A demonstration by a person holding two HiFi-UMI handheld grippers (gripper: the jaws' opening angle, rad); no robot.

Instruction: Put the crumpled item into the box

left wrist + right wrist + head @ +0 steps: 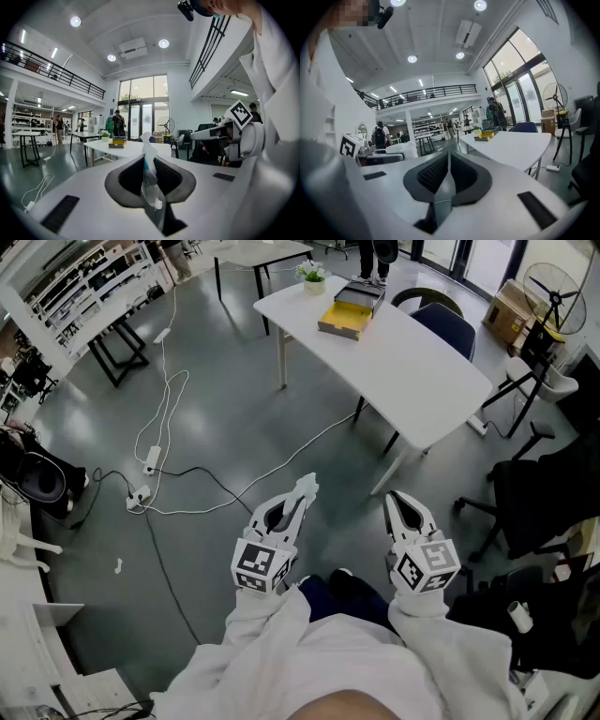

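Left claw (300,495) pinched nearly closed on the thin crumpled wrapper (147,149), right claw (448,168) shut and empty beside it, yellow box (352,307) well off on the white bench (422,371) ahead, and that slim pinch could let the wrapper slip free on the way.

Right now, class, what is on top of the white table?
An open yellow box and a small potted plant stand at the far end of the table. The box is too small in the picture to tell whether anything lies inside it.
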